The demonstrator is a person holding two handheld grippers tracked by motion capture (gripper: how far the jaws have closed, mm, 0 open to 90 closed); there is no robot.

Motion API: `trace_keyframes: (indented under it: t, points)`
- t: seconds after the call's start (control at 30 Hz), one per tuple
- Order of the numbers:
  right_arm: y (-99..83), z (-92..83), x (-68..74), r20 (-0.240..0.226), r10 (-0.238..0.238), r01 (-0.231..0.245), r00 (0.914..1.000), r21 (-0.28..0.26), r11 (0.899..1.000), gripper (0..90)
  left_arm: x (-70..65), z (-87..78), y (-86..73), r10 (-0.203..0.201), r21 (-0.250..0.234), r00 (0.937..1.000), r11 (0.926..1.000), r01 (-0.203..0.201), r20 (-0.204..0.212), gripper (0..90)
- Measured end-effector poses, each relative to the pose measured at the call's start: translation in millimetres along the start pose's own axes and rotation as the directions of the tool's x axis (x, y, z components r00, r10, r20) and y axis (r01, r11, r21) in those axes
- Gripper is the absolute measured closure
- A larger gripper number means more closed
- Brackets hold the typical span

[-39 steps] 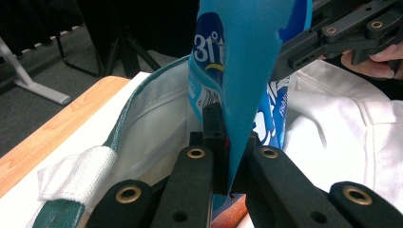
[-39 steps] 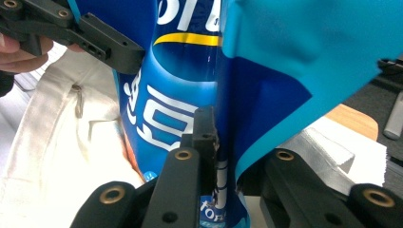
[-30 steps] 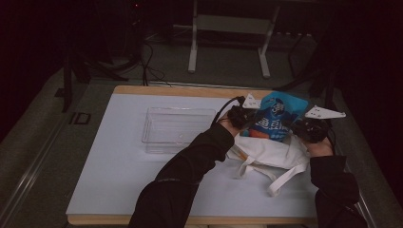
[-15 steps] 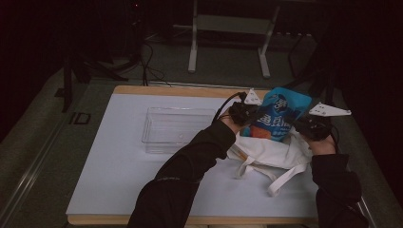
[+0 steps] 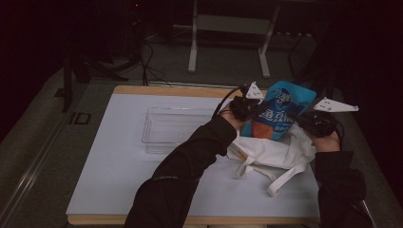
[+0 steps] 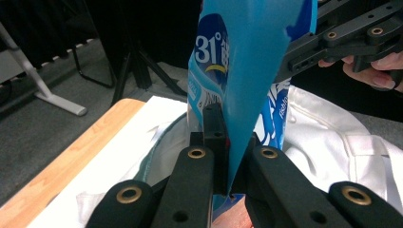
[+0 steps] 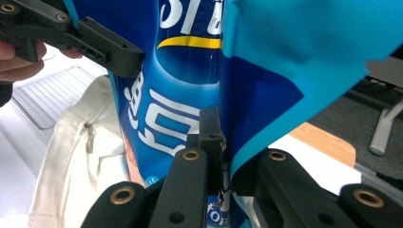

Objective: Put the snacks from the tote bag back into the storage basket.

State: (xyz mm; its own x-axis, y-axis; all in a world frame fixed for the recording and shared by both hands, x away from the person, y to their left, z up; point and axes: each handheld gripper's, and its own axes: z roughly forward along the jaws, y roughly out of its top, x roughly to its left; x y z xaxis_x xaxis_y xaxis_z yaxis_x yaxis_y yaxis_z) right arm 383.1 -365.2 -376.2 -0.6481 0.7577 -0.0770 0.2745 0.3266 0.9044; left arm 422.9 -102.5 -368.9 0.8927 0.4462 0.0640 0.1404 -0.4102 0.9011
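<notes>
Two grippers hold one blue snack bag above a table. Largest is the table (image 5: 119, 161), pale on top with a wooden edge, seen from the high view under dim light. On its middle sits a clear tray (image 5: 173, 129), rectangular and see-through. To the right of the tray lies a white cloth bag (image 5: 271, 154), crumpled, with its straps trailing toward the near edge of the table. The person's dark sleeves come in from the bottom of the high view, the left one crossing the table at a slant toward the right side.

The snack bag (image 5: 279, 111) stands upright over the open mouth of the cloth bag, its lower part, orange there, reaching down to the white fabric. It is bright blue with white lettering and a yellow curve on the front. The left gripper (image 5: 246, 107) is clamped on the snack bag's left edge; in the left gripper view its two black jaws pinch a thin fold of blue film between them. The right gripper (image 5: 313, 121) is clamped on the opposite edge; in the right gripper view its jaws likewise squeeze a fold of the blue film, with the cloth bag and the tray visible beyond.
</notes>
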Motion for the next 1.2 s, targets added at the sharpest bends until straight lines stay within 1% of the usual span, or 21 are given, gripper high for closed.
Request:
trace_keyframes:
  t: [0.1, 0.13, 0.2, 0.37, 0.57, 0.7, 0.77, 1.03, 1.07, 1.13, 1.2]
  points:
    - [5.9, -2.1, 2.0, 0.004, -0.012, 0.012, 0.9999, -0.006, 1.0, 86.0, -0.1, -4.4, 4.7, 0.005, -0.002, 1.0, 1.0, -0.005, -0.005, 90.0]
    - [7.7, -2.6, 2.6, 0.004, -0.011, 0.011, 0.9999, -0.006, 1.0, 86.0, -0.4, -6.1, 6.4, 0.003, -0.001, 1.0, 1.0, -0.003, -0.007, 90.0]
    - [11.1, -3.9, 3.7, 0.005, -0.01, 0.011, 0.9999, -0.012, 1.0, 86.0, -0.6, -9.5, 9.2, 0.011, -0.003, 0.9999, 0.9999, -0.011, -0.009, 90.0]
    - [19.0, -6.8, 6.6, 0.005, -0.016, 0.016, 0.9999, -0.021, 1.0, 86.1, -1.1, -17.4, 14.9, 0.009, -0.005, 0.9999, 0.9999, -0.009, -0.012, 90.0]
    - [30.1, -8.6, 11.7, 0.004, -0.018, 0.018, 0.9998, -0.035, 0.999, 86.3, -0.9, -29.5, 24.7, 0.019, -0.001, 0.9991, 0.9998, -0.02, -0.037, 90.0]
    - [38.9, -9.2, 17.0, 0.001, -0.036, 0.036, 0.9994, -0.043, 0.998, 86.9, -0.8, -39.0, 30.4, 0.023, -0.003, 0.9985, 0.9997, -0.023, -0.049, 90.0]
    - [42.3, -9.7, 19.7, 0.001, -0.044, 0.044, 0.999, -0.047, 0.998, 86.9, -0.7, -44.0, 31.9, 0.024, -0.002, 0.9984, 0.9997, -0.025, -0.051, 90.0]
    - [52.0, -9.0, 30.1, -0.022, -0.043, 0.042, 0.9988, -0.066, 0.997, 86.9, -3.5, -62.7, 33.9, 0.021, 0.0, 0.9971, 0.9998, -0.021, -0.073, 90.0]
    - [53.4, -8.9, 31.9, -0.024, -0.047, 0.045, 0.9986, -0.067, 0.997, 86.9, -4.2, -65.4, 33.8, 0.024, 0.001, 0.9966, 0.9997, -0.024, -0.079, 90.0]
    - [55.9, -8.4, 36.2, -0.029, -0.052, 0.05, 0.9982, -0.068, 0.996, 86.9, -4.8, -71.2, 33.3, 0.014, 0.001, 0.9967, 0.9999, -0.014, -0.08, 90.0]
    - [58.6, -7.9, 40.3, -0.034, -0.056, 0.053, 0.9979, -0.07, 0.996, 87.0, -5.8, -76.9, 32.4, 0.02, 0.001, 0.9958, 0.9998, -0.02, -0.09, 90.0]
